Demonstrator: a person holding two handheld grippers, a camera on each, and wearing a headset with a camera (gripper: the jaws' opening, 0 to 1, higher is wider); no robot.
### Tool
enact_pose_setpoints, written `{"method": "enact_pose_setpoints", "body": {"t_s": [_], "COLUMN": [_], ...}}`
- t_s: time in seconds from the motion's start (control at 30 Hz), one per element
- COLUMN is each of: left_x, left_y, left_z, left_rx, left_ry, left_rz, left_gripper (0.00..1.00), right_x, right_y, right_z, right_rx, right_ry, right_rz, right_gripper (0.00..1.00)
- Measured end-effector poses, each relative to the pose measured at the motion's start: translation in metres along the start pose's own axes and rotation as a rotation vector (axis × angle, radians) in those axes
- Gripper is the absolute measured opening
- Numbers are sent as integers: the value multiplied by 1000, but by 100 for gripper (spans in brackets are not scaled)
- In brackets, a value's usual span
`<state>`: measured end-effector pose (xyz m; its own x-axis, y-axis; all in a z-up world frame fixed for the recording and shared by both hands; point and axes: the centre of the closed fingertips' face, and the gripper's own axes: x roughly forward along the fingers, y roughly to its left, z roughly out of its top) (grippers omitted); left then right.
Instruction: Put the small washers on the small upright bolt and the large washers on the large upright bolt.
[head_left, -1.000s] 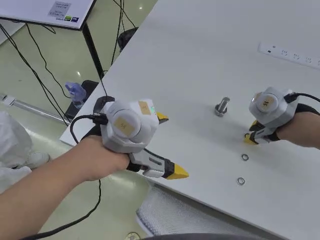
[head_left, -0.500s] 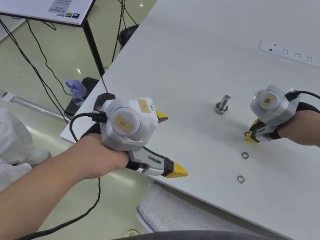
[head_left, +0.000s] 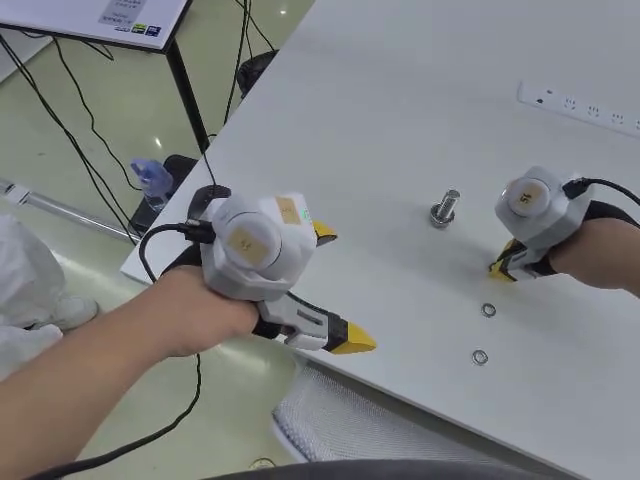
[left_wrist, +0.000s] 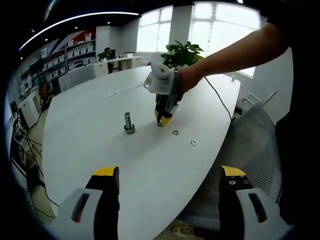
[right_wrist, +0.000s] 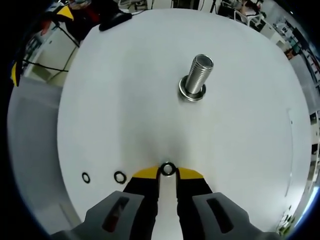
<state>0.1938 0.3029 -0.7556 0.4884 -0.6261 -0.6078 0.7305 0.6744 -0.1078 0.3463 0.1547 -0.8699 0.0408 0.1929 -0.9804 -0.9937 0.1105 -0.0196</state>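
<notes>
Metal washer (right_wrist: 168, 169) pinched flat on table (right_wrist: 125, 100) by right gripper (right_wrist: 167, 173); left gripper (left_wrist: 169, 173) spread wide; 2 washers (right_wrist: 120, 177) loose nearby; bolt (right_wrist: 196, 75) upright.

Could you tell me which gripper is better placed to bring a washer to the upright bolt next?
Right. The right gripper pinches a washer between its tips on the table, with the upright bolt close ahead. The left gripper is open at the table's edge, farther from the bolt.
</notes>
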Motion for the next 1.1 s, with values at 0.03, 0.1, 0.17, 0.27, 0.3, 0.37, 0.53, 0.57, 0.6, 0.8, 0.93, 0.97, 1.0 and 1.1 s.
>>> {"method": "enact_pose_setpoints", "body": {"t_s": [0.03,0.1,0.17,0.27,0.3,0.37,0.53,0.57,0.6,0.8,0.93,0.97,1.0,1.1], "left_x": [0,-1,-1,0,0,0,2,2,3,5,6,6,7,7], "left_y": [0,-1,-1,-1,-2,-2,-3,-3,-3,0,-1,-1,-2,-4], "left_z": [0,1,2,2,2,1,2,3,3,4,4,4,6,5], "left_rx": [0,1,0,-3,-3,0,4,5,7,11,14,13,10,8], "left_ry": [1,1,0,-3,-1,4,2,1,0,0,5,3,-4,2], "left_rz": [0,1,3,4,2,1,-1,-3,-4,-6,-6,-6,-9,-9], "left_gripper": [81,81,81,81,81,80,80,80,80,80,81,81,82,83], "right_x": [0,0,-1,-3,-4,-7,-18,-21,-23,-36,-45,-47,-49,-52], "right_y": [0,0,1,1,2,2,1,2,2,-1,-3,-3,-3,-4], "right_z": [0,0,0,-1,-1,-3,-7,-9,-10,-22,-31,-34,-37,-46], "right_rx": [7,12,24,32,34,37,49,50,55,91,106,110,115,119], "right_ry": [-5,-10,-21,-28,-28,-29,-39,-41,-44,-61,-66,-67,-66,-60], "right_rz": [-2,-8,-7,-7,-6,-4,-10,-10,-9,-18,-30,-30,-31,-38], "right_gripper": [13,13,13,13,13,13,13,13,13,13,12,12,12,12]}}
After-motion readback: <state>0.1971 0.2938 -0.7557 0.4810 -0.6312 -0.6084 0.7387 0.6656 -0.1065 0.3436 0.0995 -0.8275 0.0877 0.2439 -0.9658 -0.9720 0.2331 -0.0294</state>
